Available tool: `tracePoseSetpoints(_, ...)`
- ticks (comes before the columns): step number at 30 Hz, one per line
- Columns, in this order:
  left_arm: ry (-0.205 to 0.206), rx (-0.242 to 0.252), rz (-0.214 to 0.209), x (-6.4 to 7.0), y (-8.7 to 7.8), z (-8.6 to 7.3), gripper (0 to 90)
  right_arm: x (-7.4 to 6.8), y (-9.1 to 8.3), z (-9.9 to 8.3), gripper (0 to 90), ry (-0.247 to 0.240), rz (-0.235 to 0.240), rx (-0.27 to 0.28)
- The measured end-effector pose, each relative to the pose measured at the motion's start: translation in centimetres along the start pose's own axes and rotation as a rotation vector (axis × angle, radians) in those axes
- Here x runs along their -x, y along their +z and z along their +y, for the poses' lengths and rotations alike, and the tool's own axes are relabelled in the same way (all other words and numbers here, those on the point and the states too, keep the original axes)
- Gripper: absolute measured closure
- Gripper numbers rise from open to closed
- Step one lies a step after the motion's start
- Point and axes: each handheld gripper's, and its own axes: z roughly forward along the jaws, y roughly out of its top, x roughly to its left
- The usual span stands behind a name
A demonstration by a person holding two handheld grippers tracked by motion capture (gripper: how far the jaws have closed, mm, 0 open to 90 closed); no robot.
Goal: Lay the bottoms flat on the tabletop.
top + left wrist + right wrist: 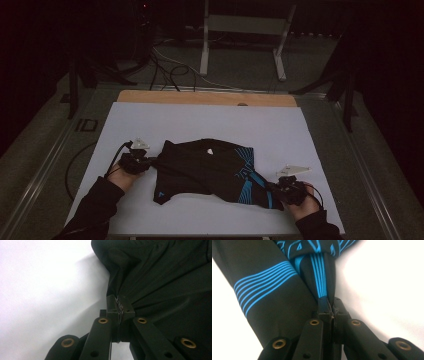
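A black shirt (pixel 200 172) with blue line patterns lies partly folded on the white table top (pixel 200 125). My left gripper (pixel 150 161) is at the shirt's left edge, shut on a pinch of black cloth (pixel 140 277). My right gripper (pixel 276 187) is at the shirt's near right corner, shut on a fold with blue stripes (pixel 320 277). In both gripper views the jaws meet tightly with cloth drawn taut away from them. A person's hands in dark sleeves hold both grippers from the near side.
The white sheet covers a wooden table whose far edge (pixel 207 97) shows bare. Beyond it stand a white frame stand (pixel 240 35) and loose cables (pixel 165 70) on the floor. Dark tripod legs (pixel 345 85) stand at both far sides.
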Motion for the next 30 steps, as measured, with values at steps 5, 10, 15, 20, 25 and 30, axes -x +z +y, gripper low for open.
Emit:
tracePoseSetpoints(5,0.013,0.011,-0.055,0.2,0.5,0.0,89.7,0.0,0.2,-0.5,88.2,0.005,0.011,-0.006)
tracePoseSetpoints(10,-0.006,0.027,-0.094,0.1,0.6,0.2,88.2,-0.1,0.4,-0.2,87.1,0.01,0.01,0.008)
tracePoseSetpoints(15,-0.021,0.049,-0.124,-0.1,0.5,0.3,79.3,0.3,0.0,0.0,77.1,0.029,0.007,0.051)
tracePoseSetpoints(20,-0.027,0.064,-0.153,0.0,0.4,0.7,57.9,1.2,-0.8,0.3,51.9,0.069,0.003,0.126)
tracePoseSetpoints(25,-0.035,0.083,-0.161,0.1,0.2,1.1,40.5,2.2,-1.1,0.8,34.1,0.105,-0.017,0.184)
tracePoseSetpoints(30,-0.016,0.073,-0.159,0.3,0.1,1.5,24.7,2.7,-1.0,1.4,21.8,0.117,-0.011,0.221)
